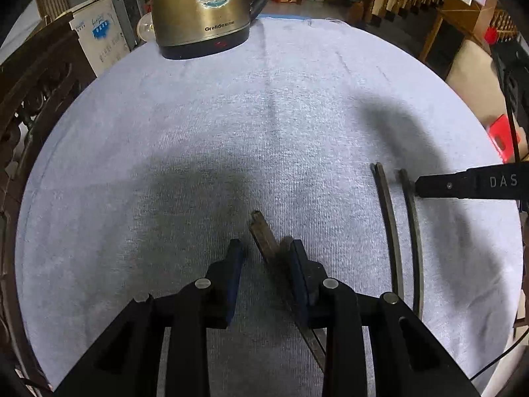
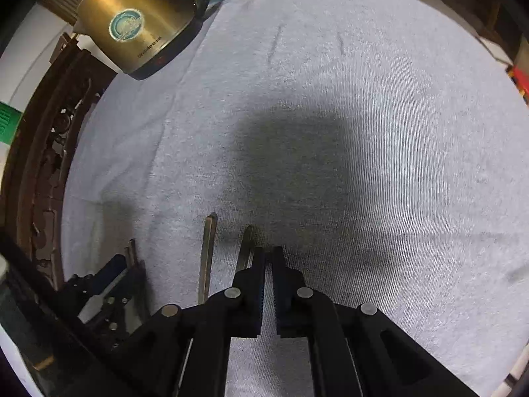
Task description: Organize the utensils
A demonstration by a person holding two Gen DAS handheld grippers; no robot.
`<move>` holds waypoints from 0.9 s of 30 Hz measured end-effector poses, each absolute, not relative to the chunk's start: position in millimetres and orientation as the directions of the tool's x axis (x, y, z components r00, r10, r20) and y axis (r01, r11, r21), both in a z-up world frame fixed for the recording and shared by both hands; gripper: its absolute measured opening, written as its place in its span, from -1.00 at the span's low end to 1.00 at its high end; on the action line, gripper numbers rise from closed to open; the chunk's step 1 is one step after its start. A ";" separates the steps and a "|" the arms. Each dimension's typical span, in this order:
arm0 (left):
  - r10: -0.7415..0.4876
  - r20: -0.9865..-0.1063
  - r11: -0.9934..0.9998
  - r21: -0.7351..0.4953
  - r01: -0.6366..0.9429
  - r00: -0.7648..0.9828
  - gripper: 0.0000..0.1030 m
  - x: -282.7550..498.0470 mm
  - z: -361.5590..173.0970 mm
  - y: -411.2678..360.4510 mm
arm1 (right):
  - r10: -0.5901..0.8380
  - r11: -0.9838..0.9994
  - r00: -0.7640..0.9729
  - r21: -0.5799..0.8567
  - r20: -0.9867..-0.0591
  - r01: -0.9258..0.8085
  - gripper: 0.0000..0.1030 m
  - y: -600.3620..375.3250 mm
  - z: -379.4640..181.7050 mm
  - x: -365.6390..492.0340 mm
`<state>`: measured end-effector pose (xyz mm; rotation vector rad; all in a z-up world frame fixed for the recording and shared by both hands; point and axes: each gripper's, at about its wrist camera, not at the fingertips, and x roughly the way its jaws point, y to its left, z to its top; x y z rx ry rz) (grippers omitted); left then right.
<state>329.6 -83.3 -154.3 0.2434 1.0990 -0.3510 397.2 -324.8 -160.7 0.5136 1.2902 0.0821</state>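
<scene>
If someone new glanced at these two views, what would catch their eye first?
Probably the brass-coloured kettle at the far edge of the pale cloth. Next, two dark chopsticks lying side by side beside the right gripper, and another chopstick between the open fingers of the left gripper.

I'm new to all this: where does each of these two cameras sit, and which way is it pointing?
Left wrist view: sits on the left tongs, looking forward over the grey cloth toward the brass kettle; its own fingers straddle a dark stick, and the right tongs poke in from the right.
Right wrist view: sits on the right tongs, nearly closed beside two parallel sticks; the left tongs show lower left.
Shared: kettle, cloth, all three sticks, each other's tongs.
</scene>
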 end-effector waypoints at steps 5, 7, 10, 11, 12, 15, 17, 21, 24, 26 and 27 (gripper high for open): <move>-0.340 -0.881 0.906 -0.213 0.366 0.328 -0.42 327.4 -150.9 -52.3 | 0.373 0.862 0.311 0.450 -0.874 0.232 -0.79 -328.3 -163.0 390.8; -0.327 -0.880 0.911 -0.196 0.363 0.345 -0.42 323.6 -149.8 -47.6 | 0.373 0.864 0.307 0.448 -0.876 0.231 -0.79 -325.3 -162.3 390.8; -0.307 -0.886 0.921 -0.185 0.343 0.348 -0.42 319.9 -150.4 -41.0 | 0.346 0.880 0.299 0.418 -0.890 0.226 -0.71 -315.4 -161.4 395.1; -0.297 -0.888 0.923 -0.173 0.343 0.350 -0.42 318.5 -150.0 -42.3 | 0.325 0.893 0.296 0.395 -0.898 0.216 -0.69 -310.5 -159.6 397.1; -0.285 -0.891 0.925 -0.159 0.346 0.353 -0.42 316.8 -149.0 -45.1 | 0.310 0.902 0.293 0.377 -0.904 0.211 -0.69 -305.0 -158.0 399.6; -0.287 -0.893 0.922 -0.160 0.353 0.347 -0.42 314.4 -147.9 -54.5 | 0.290 0.908 0.295 0.359 -0.910 0.214 -0.69 -301.8 -156.5 399.7; -0.265 -0.894 0.925 -0.129 0.358 0.362 -0.42 314.6 -144.7 -57.8 | 0.291 0.910 0.295 0.359 -0.910 0.209 -0.75 -303.0 -156.8 398.8; -0.245 -0.895 0.926 -0.102 0.364 0.373 -0.40 313.5 -145.3 -64.6 | 0.288 0.913 0.295 0.355 -0.911 0.203 -0.81 -307.8 -156.9 393.4; -0.224 -0.895 0.924 -0.069 0.377 0.385 -0.37 311.4 -144.7 -70.8 | 0.283 0.916 0.297 0.349 -0.912 0.197 -0.81 -310.1 -156.3 390.7; -0.210 -0.898 0.922 -0.050 0.384 0.387 -0.35 309.1 -144.7 -77.5 | 0.269 0.924 0.300 0.334 -0.915 0.188 -0.81 -308.6 -155.8 389.0; -0.200 -0.899 0.921 -0.038 0.388 0.389 -0.35 309.0 -145.7 -81.2 | 0.264 0.927 0.302 0.328 -0.916 0.183 -0.81 -307.8 -155.3 388.0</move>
